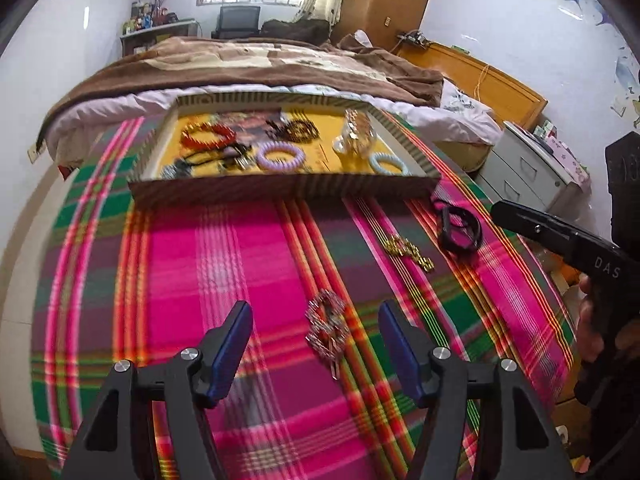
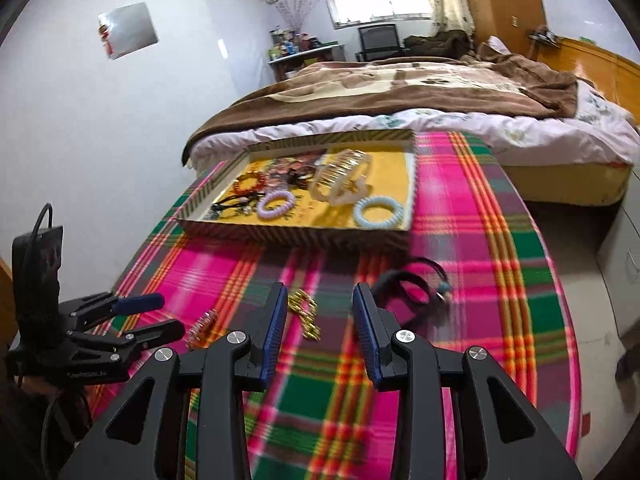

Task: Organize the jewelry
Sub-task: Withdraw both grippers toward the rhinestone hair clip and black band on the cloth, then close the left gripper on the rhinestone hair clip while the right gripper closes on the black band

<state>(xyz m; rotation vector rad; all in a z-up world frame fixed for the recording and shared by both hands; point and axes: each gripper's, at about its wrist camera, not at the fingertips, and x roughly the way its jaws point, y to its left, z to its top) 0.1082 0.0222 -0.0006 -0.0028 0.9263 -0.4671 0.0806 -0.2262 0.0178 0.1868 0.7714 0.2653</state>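
A striped tray [image 1: 280, 190] [image 2: 296, 236] with a yellow floor holds a red bracelet [image 1: 208, 136], a purple coil bracelet [image 1: 280, 157] [image 2: 276, 205], a pale blue coil bracelet [image 1: 388, 163] [image 2: 379, 211], a clear hair comb [image 2: 344, 180] and dark pieces. On the plaid cloth lie a rhinestone clip [image 1: 326, 330] [image 2: 202, 326], a gold chain [image 1: 408, 252] [image 2: 306, 314] and a black hair tie [image 1: 456, 230] [image 2: 412, 286]. My left gripper [image 1: 316, 320] is open around the rhinestone clip. My right gripper [image 2: 320, 304] is open and empty, just before the gold chain.
The plaid cloth [image 1: 240, 248] covers a round table. A bed with a brown blanket [image 1: 248, 64] stands behind it. White drawers [image 1: 524, 168] stand at the right. The right gripper's body [image 1: 568, 244] shows at the right edge of the left wrist view.
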